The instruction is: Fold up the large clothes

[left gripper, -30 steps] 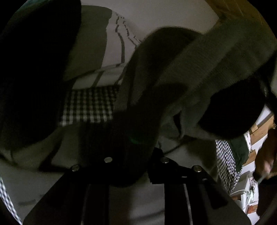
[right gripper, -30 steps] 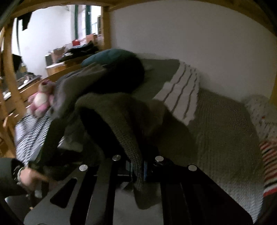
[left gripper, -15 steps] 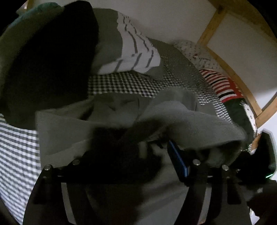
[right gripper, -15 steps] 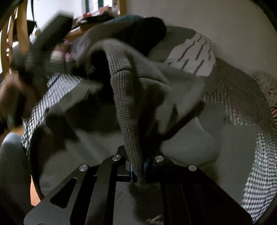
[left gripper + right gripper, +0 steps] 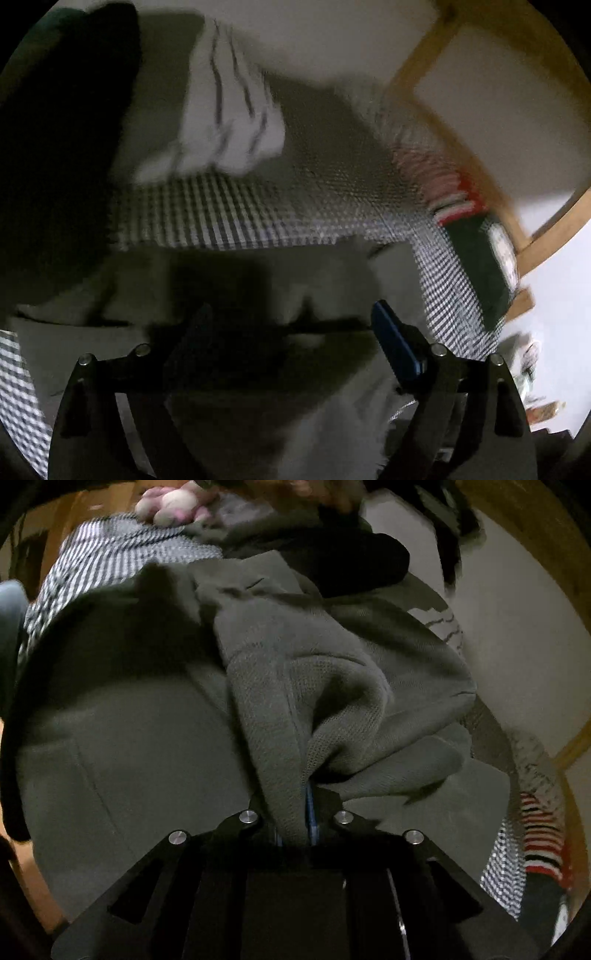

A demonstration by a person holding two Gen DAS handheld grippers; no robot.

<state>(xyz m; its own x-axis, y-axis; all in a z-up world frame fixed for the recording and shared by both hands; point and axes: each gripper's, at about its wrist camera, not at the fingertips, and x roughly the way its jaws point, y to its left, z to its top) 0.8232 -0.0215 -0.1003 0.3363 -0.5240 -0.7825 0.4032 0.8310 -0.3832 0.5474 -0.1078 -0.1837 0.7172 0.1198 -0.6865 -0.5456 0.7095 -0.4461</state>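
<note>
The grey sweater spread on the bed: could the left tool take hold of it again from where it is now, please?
Probably yes. The left tool is opening wide right over the grey sweater, nothing lies between them, and only the right tool has cloth in it.

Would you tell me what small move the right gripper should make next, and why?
Probably finish opening and back away. The right gripper is opening with a fold of the grey knit garment between its jaws, and the left gripper is already open over the laid cloth.

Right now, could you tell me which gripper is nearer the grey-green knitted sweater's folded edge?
Right. The right gripper has that fold between its opening jaws; the left gripper hovers above the sweater, jaws wide.
</note>
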